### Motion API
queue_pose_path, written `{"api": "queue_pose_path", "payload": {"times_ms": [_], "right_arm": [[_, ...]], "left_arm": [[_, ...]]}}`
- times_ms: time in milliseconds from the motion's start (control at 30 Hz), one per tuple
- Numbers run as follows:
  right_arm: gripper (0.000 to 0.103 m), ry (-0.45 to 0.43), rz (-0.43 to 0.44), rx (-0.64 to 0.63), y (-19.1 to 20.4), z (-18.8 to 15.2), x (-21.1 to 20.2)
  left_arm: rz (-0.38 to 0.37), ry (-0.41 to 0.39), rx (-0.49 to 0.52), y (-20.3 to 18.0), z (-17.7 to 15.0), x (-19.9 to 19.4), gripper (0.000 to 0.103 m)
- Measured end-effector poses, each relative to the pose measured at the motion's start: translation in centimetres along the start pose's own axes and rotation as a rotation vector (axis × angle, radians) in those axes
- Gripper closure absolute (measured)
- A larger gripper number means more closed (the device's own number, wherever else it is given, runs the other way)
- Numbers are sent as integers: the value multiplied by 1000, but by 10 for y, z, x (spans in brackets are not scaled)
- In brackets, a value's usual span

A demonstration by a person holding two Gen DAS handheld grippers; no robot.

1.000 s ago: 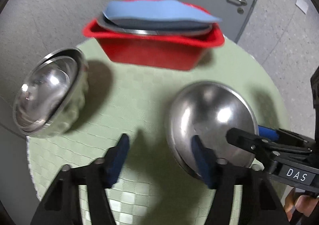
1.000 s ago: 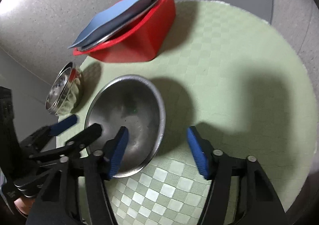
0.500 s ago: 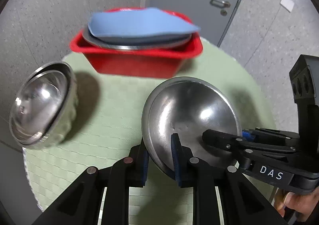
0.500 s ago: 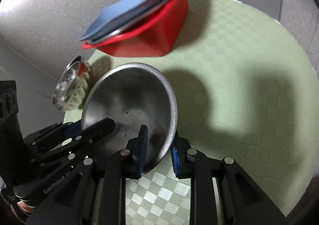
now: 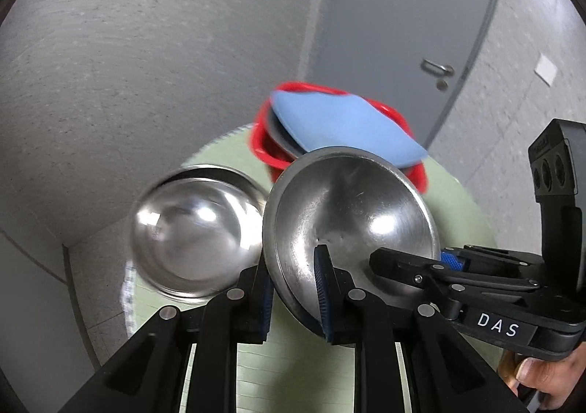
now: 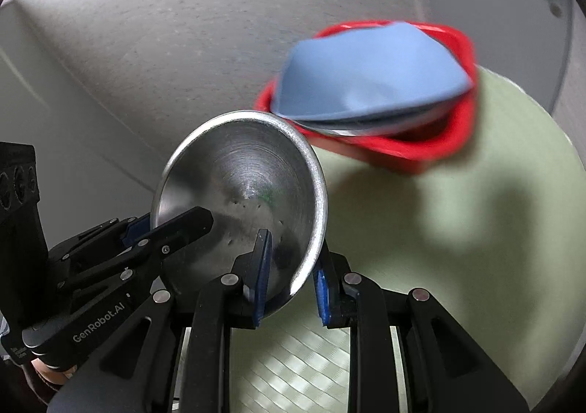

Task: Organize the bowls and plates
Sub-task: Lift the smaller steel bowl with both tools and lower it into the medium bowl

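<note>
Above the green table [image 6: 476, 229], left tongs [image 5: 293, 288] and right tongs [image 6: 289, 281] both pinch the steel bowl's [image 5: 348, 211] rim, narrow.

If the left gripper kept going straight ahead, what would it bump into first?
The left gripper, shut on the steel bowl, would probably push that bowl into the red bin beyond, though depth is unclear.

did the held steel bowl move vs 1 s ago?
Yes. The bowl, clamped by both grippers, is up off the table, now overlapping the red bin.
</note>
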State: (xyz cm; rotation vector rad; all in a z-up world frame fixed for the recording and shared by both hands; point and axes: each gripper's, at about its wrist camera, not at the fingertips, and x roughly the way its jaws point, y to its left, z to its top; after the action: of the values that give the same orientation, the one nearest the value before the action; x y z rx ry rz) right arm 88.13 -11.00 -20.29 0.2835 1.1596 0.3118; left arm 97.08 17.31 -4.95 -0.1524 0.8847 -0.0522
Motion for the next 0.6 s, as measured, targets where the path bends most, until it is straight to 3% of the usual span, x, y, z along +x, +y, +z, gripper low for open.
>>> {"api": "queue_pose_path", "payload": {"times_ms": [267, 600], "right_arm": [[82, 7, 29, -87, 47, 31, 27], [81, 51, 34, -124, 76, 39, 58]], "left_arm": [[42, -25, -65, 40, -5, -24, 86], [62, -9, -108, 72, -10, -31, 86]]}}
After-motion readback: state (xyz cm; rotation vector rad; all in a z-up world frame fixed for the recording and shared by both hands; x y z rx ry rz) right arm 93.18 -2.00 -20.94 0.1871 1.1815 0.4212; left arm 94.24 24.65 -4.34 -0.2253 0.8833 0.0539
